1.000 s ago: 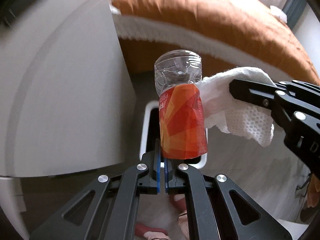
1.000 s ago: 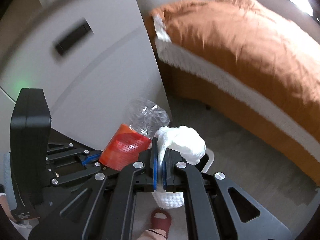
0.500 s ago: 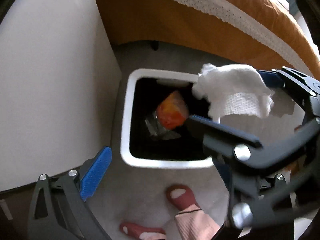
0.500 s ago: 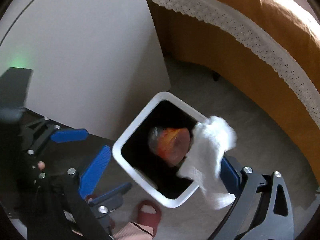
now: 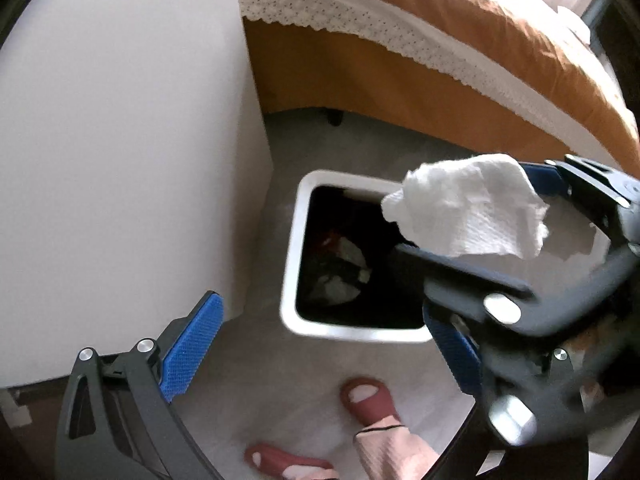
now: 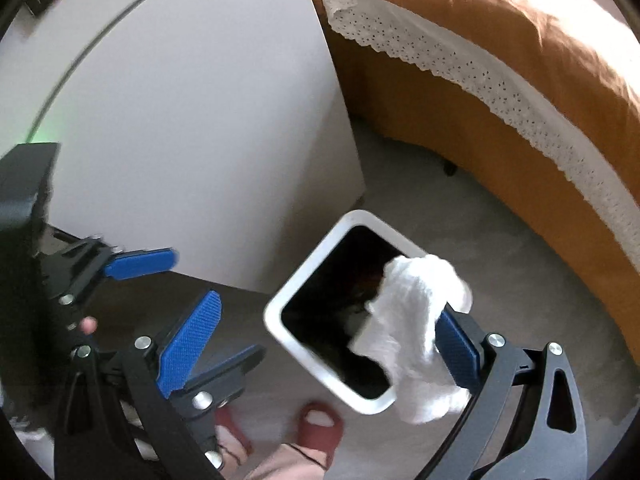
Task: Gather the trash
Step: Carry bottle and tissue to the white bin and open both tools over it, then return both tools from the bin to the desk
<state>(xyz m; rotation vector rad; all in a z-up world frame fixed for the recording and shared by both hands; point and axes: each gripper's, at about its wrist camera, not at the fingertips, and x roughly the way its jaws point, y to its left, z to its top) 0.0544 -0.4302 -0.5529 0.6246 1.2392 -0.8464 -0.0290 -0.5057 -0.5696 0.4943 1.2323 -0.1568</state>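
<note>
L gripper (image 5: 320,360): jaws wide apart, nothing between them; one blue pad (image 5: 188,348) in clear view low left. Hangs above bin, near its front rim.
R gripper (image 6: 320,344): jaws spread wide too, not clamped. Tissue drapes on the right-hand pad (image 6: 456,344) only, clinging, not pinched.
tissue (image 6: 416,328): white crumpled paper wad, over the bin's right-hand rim edge, part over the opening, part outside it. Not in the bin yet.
bin (image 6: 276,320): white rim, black inside, on gray floor betw. white cabinet (image 6: 180,120) and bed (image 6: 520,60).
handling (judged): v. light, soft, no stiffness, crushes at any grip. Embossed fibres snag on textured pad, so prob. won't drop by own wt; a shake or wipe on the rim may be needed. If re-grabbed, take the bulky middle of the wad, not a loose corner (tears).
risk: the part hanging outside the rim could fall to floor.
L view only: bin contents (image 5: 340,268), dark w/ pale scraps + a bit of red; detail too dim to name. Also both slippered feet (image 5: 368,400) below bin.
R view only: which pad the tissue hangs on; the other gripper's spread jaws at left; green glow at cabinet edge.
status (judged): drop-off step, nearly done for this item.
</note>
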